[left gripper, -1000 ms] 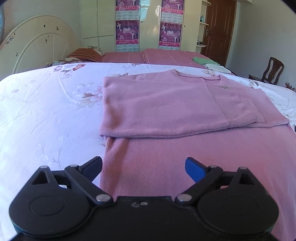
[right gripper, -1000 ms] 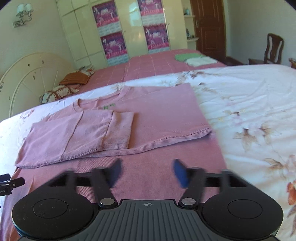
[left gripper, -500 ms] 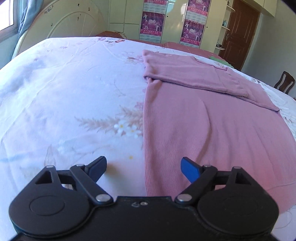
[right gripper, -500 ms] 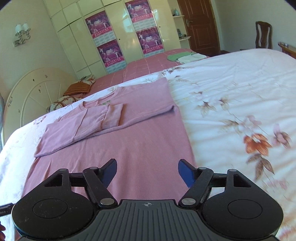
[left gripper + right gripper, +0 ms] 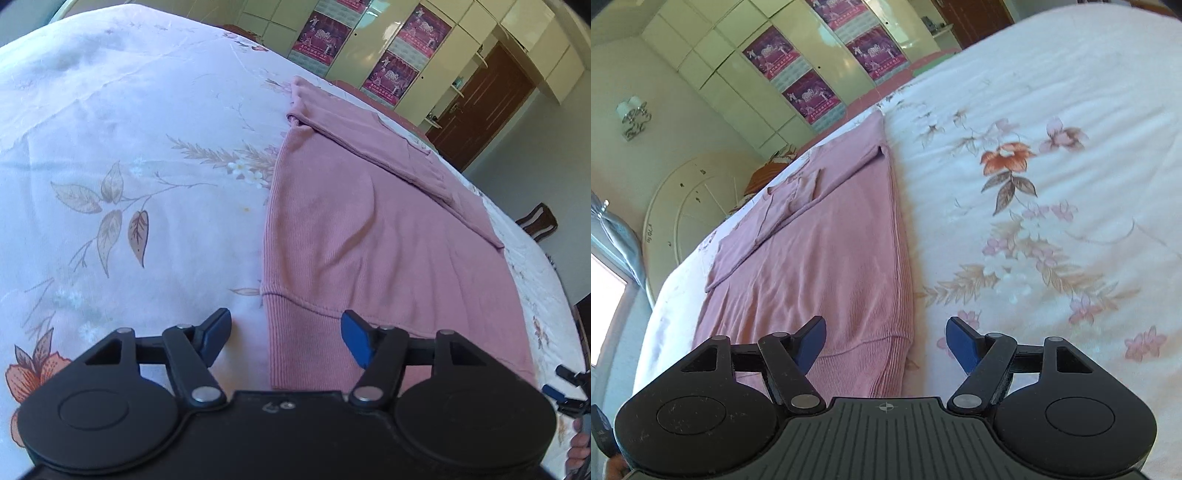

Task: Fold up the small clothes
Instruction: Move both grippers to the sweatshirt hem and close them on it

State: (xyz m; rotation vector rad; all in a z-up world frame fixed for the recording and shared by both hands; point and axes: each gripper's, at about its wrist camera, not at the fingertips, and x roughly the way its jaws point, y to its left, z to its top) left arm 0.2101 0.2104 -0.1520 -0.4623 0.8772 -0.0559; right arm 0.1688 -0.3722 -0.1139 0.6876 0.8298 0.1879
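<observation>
A pink knit sweater (image 5: pixel 369 229) lies flat on the bed with both sleeves folded across its chest. In the left wrist view my left gripper (image 5: pixel 286 338) hovers at the sweater's near left hem corner. Its jaws are closing, with the ribbed hem corner (image 5: pixel 295 332) between them but apart from the blue pads. In the right wrist view the same sweater (image 5: pixel 820 258) runs away from me. My right gripper (image 5: pixel 886 341) stands open over the near right hem corner (image 5: pixel 886 354), its pads not pressing the cloth.
The floral bedsheet (image 5: pixel 129 166) spreads wide on both sides of the sweater. A round white headboard (image 5: pixel 687 206), a wardrobe with posters (image 5: pixel 798 74) and a brown door (image 5: pixel 484 107) stand beyond. The other gripper's tip (image 5: pixel 569 387) shows at the right edge.
Both grippers have swung outward and back from the sweater's middle to its two near hem corners, rolling as they went. The left jaws have narrowed; the right jaws kept their width.
</observation>
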